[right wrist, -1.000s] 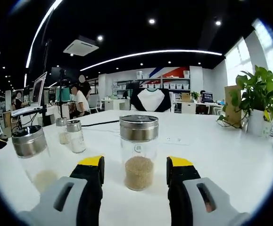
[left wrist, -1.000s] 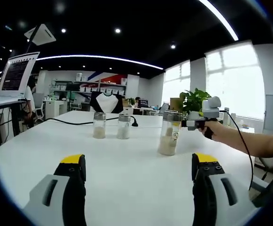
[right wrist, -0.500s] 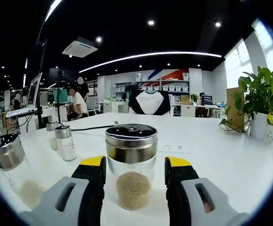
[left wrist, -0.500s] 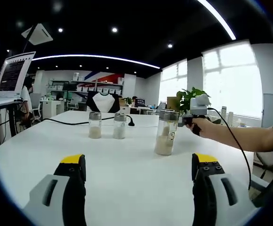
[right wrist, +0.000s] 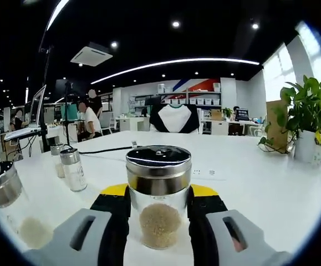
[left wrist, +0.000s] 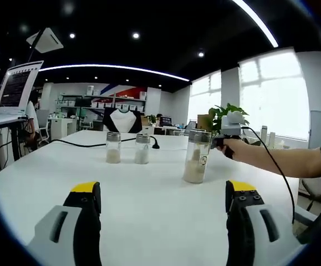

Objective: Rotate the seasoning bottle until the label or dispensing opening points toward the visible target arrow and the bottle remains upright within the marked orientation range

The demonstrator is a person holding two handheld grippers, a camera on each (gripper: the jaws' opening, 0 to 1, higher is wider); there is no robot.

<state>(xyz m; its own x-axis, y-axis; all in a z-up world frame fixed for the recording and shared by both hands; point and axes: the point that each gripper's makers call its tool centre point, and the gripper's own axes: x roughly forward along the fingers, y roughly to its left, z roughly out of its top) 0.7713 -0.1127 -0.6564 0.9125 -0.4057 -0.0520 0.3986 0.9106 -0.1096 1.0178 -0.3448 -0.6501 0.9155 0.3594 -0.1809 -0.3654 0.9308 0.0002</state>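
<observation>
1. White bench (left wrist: 149,194) carries everything; the left gripper (left wrist: 163,191) hovers low over it with jaws spread wide and empty, well back, probably to leave room.
2. Two small shakers (left wrist: 113,148) stand upright further off, apart from the work.
3. Right of them, the seasoning bottle (right wrist: 158,194) stands upright (grains in its lower part).
4. The right gripper (right wrist: 158,194) has its jaws closed in against the glass sides, seemingly a grip for turning; no target arrow is discernible.

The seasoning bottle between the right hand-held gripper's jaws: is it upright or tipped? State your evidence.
Upright. The seasoning bottle stands base-down on the white table, metal lid level on top and granules settled flat at the bottom.
</observation>
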